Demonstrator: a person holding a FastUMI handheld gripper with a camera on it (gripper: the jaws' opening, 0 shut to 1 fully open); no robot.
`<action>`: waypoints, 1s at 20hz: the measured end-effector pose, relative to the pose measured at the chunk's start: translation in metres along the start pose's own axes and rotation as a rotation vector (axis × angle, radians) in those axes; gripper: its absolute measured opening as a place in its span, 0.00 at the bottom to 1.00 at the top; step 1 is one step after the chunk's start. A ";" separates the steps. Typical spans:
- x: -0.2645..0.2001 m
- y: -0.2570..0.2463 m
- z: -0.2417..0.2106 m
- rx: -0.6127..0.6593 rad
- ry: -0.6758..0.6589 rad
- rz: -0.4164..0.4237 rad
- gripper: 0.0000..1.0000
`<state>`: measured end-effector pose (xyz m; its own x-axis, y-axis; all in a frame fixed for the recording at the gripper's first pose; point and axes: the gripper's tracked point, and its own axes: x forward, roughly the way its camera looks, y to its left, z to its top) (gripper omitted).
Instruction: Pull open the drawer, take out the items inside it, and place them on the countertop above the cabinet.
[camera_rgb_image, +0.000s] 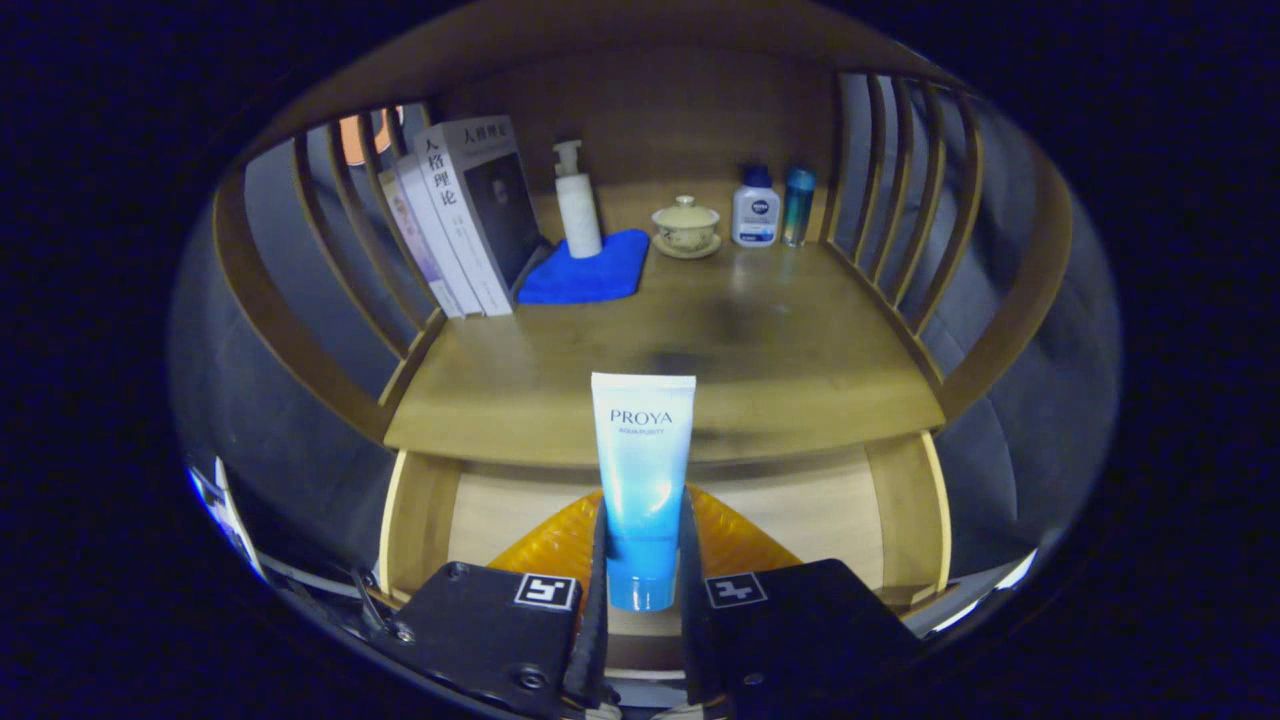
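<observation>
My gripper (641, 545) is shut on a blue and white tube (641, 470), which stands upright between the two black fingers (597, 570), cap end down. Below it lies the open drawer (905, 500), pale wood inside, with an orange ribbed item (740, 540) on its floor just behind the tube. The tube's flat white top rises in front of the wooden countertop (780, 360), over its front edge.
On the countertop stand several leaning books (465, 215) at the back left, a white pump bottle (577, 205) on a blue cloth (590, 270), a lidded cup on a saucer (686, 228), a white bottle (756, 210) and a blue can (797, 205). Curved wooden slats (900, 190) fence both sides.
</observation>
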<state>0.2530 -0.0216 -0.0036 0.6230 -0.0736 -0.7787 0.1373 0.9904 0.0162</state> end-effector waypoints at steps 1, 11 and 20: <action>0.006 0.002 0.007 0.008 -0.003 0.006 0.34; 0.073 -0.006 0.068 0.010 -0.028 -0.081 0.34; 0.117 -0.015 0.074 0.037 0.020 -0.115 0.43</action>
<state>0.3812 -0.0540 -0.0484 0.5864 -0.1837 -0.7889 0.2351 0.9706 -0.0513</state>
